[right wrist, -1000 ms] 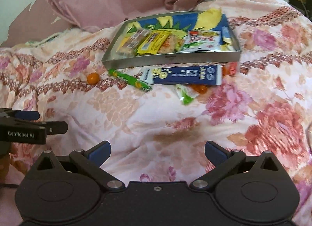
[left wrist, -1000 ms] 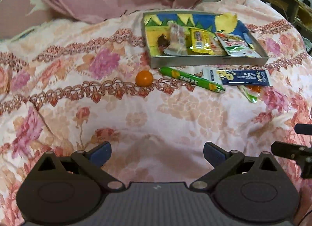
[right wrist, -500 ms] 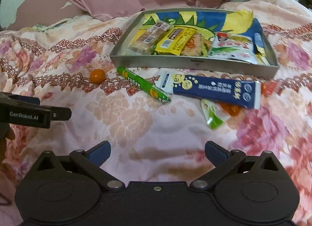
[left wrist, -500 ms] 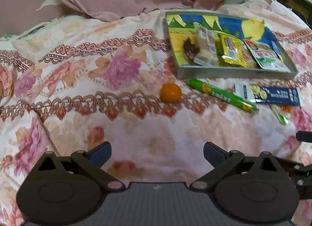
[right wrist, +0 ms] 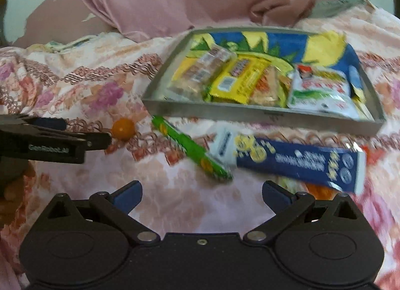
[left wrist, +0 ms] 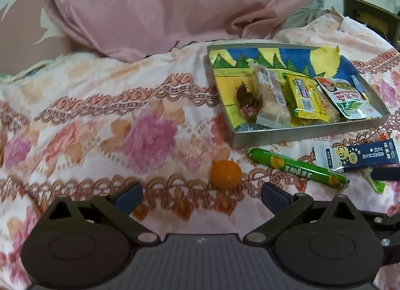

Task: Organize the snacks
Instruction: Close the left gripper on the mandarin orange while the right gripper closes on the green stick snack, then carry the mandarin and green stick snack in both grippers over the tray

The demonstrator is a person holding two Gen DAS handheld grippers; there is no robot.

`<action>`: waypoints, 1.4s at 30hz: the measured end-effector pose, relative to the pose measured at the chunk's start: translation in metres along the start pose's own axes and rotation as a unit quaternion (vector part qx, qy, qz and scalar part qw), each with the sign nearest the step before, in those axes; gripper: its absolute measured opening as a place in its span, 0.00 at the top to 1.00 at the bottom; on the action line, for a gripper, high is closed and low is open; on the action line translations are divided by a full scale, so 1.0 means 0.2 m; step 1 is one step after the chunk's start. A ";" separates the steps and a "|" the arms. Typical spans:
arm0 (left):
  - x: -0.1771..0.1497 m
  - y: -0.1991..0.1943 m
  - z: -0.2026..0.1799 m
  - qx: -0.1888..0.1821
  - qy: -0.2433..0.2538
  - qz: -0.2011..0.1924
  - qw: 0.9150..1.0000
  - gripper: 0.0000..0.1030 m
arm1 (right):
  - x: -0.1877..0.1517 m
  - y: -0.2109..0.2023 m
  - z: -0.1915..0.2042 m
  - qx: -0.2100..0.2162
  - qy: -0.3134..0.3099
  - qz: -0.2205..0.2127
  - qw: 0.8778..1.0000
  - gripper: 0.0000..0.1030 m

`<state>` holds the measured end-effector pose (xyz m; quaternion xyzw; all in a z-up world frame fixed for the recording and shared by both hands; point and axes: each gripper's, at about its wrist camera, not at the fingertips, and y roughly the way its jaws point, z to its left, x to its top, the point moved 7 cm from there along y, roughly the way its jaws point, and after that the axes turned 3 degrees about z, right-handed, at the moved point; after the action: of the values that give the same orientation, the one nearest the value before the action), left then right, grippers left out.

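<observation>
- Resting on a floral bedspread (left wrist: 105, 115) is a shallow metal tray (left wrist: 295, 137) with a bright liner printed in blue, yellow and green; a pink pillow (left wrist: 162, 10) lies behind it.
- Inside the tray, along its near wall, sit four packets side by side: a small dark wrapped sweet (left wrist: 247, 102), a clear wrapper with a pale bar (left wrist: 271, 100), a yellow packet (left wrist: 307, 100) and a white pouch with red and green print (left wrist: 347, 101). The far half of the tray holds only the liner.
- Outside the tray, on the bedspread just beside its near wall, lie a green stick snack (left wrist: 295, 167) and a dark blue sachet (right wrist: 295, 162), whose white end overlaps the green stick's tip in the right wrist view.
- A green-wrapped item (left wrist: 375, 182) and something orange (right wrist: 320, 190) peek from under the sachet; what they are is unclear.
- A small orange ball (left wrist: 225, 174), candy or fruit, lies apart to the left of the green stick.
- The left tool (left wrist: 200, 195) has its fingers spread wide and empty, with the orange ball just ahead between them.
- The right tool (right wrist: 201, 193) is also spread wide and empty, facing the green stick and sachet.
</observation>
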<state>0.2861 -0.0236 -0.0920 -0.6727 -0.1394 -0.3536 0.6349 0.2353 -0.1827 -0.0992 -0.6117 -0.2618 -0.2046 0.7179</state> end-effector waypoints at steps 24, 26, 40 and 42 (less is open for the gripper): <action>0.00 0.18 -0.01 -0.050 -0.007 0.014 0.999 0.41 | 0.13 0.28 0.11 0.016 -0.115 -0.012 0.993 0.60; 0.00 0.19 -0.01 -0.048 -0.003 0.015 0.999 0.43 | 0.13 0.31 0.12 0.009 -0.127 -0.013 0.992 0.60; -0.01 0.19 -0.04 -0.023 0.022 0.009 0.999 0.67 | 0.10 0.29 0.19 -0.039 -0.174 -0.014 0.984 0.74; -0.01 0.18 -0.04 -0.023 0.019 0.010 0.999 0.68 | 0.09 0.28 0.21 -0.044 -0.183 -0.016 0.982 0.76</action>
<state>0.3055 -0.0373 -0.1211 -0.6814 -0.1121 -0.3632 0.6255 0.2787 -0.1311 -0.1265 -0.6659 -0.3892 -0.1115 0.6266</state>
